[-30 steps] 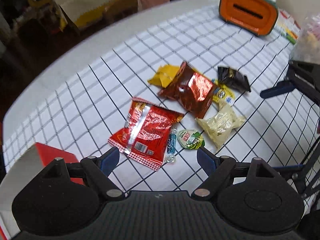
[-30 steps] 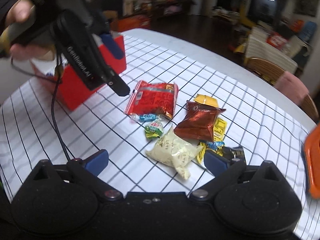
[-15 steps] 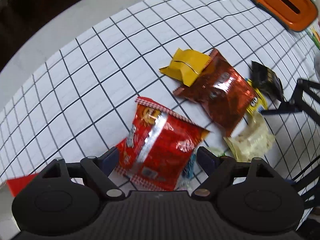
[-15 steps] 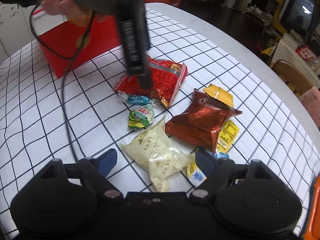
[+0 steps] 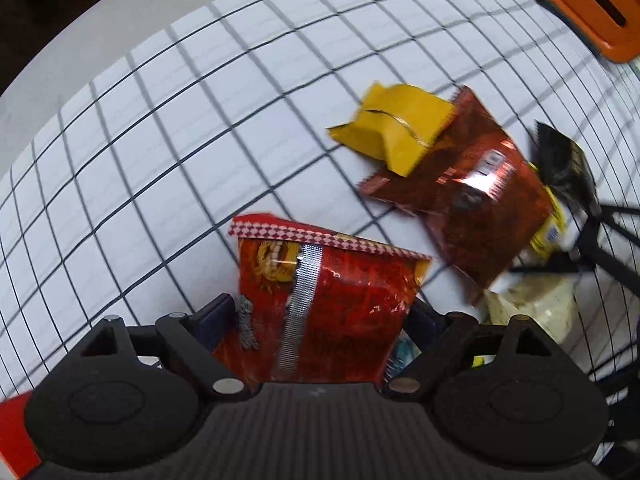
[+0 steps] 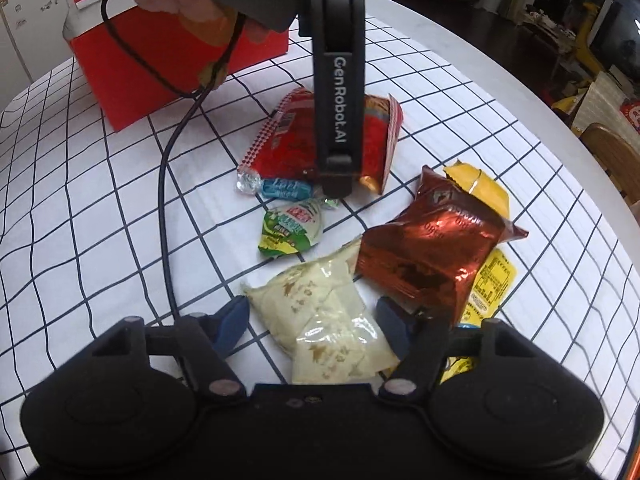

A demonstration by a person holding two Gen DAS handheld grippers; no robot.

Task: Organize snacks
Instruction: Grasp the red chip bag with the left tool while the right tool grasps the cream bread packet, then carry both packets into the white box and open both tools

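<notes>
Snack packets lie on a white checked tablecloth (image 5: 160, 140). My left gripper (image 5: 318, 320) points straight down and straddles a red snack bag (image 5: 320, 300); its jaws are opening, and the pads stand at the bag's sides without squeezing it. In the right wrist view, the left gripper (image 6: 338, 184) comes down onto that red bag (image 6: 288, 144). My right gripper (image 6: 314, 326) has a cream packet (image 6: 328, 320) between its blue pads; its jaws are closing and sit right at the packet's edges. A brown-red foil bag (image 6: 432, 248) lies just to the right.
A yellow packet (image 5: 396, 128) overlaps the foil bag (image 5: 472, 200), with a black packet (image 5: 564, 160) beyond. A green-white sachet (image 6: 292, 226) and a blue candy (image 6: 280, 189) lie between the bags. A red box (image 6: 160, 60), a trailing cable (image 6: 164, 200) and an orange container (image 5: 592, 4) are nearby.
Both grippers have come down toward the table. The left one now straddles the red bag. The right jaws have narrowed around the cream packet.
</notes>
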